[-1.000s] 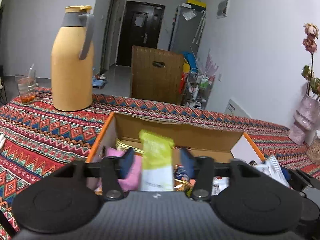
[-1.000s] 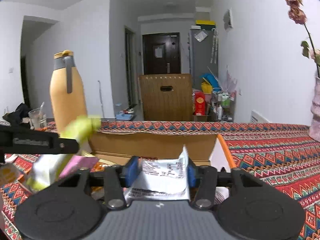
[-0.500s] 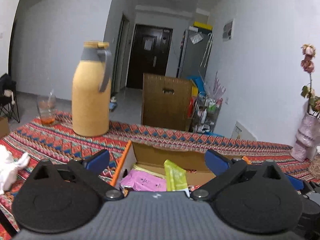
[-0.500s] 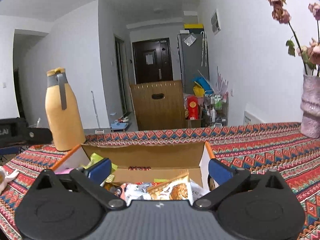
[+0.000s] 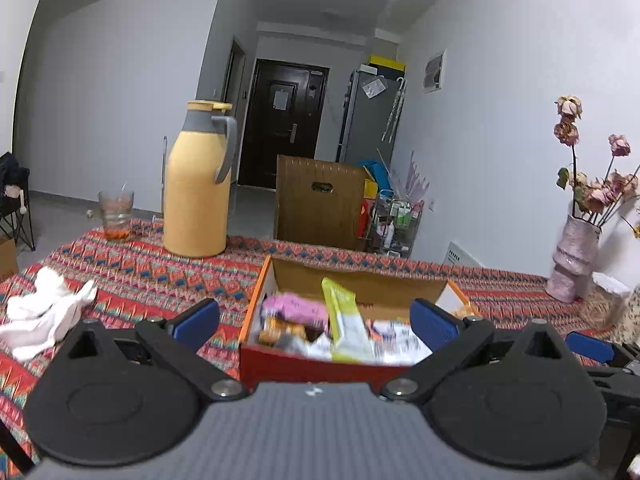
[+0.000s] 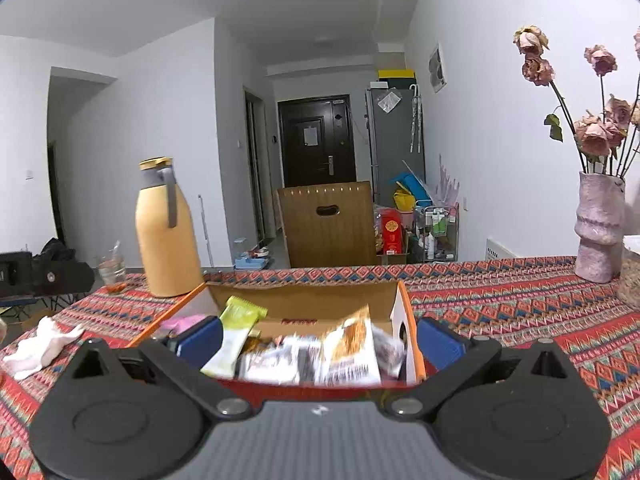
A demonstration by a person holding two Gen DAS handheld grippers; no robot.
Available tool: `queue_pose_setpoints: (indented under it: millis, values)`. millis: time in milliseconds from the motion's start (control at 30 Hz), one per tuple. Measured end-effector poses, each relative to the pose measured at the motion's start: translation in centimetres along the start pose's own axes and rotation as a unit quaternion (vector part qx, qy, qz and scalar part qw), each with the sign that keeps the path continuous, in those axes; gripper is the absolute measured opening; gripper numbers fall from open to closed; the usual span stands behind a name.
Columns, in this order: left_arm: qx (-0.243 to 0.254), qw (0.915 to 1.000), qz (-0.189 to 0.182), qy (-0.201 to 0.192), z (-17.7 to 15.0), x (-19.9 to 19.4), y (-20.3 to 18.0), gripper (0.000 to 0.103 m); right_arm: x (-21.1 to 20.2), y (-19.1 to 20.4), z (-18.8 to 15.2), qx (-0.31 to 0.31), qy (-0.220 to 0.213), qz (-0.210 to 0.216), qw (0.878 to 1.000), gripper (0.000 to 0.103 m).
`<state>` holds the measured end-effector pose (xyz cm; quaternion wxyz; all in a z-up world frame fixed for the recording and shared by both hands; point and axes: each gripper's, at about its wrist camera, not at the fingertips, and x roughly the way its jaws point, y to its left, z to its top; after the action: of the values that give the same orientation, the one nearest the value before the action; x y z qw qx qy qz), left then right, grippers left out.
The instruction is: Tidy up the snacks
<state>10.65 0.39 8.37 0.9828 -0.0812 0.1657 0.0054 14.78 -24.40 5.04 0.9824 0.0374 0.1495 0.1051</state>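
Both tongs hang spread wide with nothing between their blue pads. The left tongs (image 5: 314,322) face the open cardboard box (image 5: 352,280), which sits on the patterned bench (image 5: 132,272) just ahead of them at 12 o'clock. The right tongs (image 6: 320,340) face the same box (image 6: 304,300) from slightly farther right, and 1 of their pads shows at 4 o'clock in the left wrist view.

Inside the box, a yellow-green snack packet (image 5: 346,322) leans upright near the middle, a pink packet (image 5: 294,308) lies at its 9 o'clock, and white printed packets (image 5: 396,340) fill the 3 o'clock side. From the right wrist view an orange-and-white packet (image 6: 352,350) stands toward the front right wall; the smaller wrappers are blurred.

A yellow thermos jug (image 5: 198,184) stands at 11 o'clock beyond the box, a drinking glass (image 5: 116,216) at its 9 o'clock. A crumpled white cloth (image 5: 44,314) lies at 9 o'clock, and a pink vase (image 5: 572,260) of dried roses at 3 o'clock.
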Motion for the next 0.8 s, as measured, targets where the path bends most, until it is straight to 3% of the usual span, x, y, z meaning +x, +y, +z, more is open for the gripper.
queue_pose_setpoints:
  millis: [333,800]
  values:
    - [0.016,0.9989,-0.011,0.044,-4.8,-2.1,0.9,0.103,-5.0,0.6,-4.4,0.004,0.034,0.013,0.999,0.103]
    - [0.029,0.9962,-0.018,0.079,-7.7,-1.9,0.6,0.103,-6.0,0.2,-6.9,0.016,0.069,0.002,0.997,0.103]
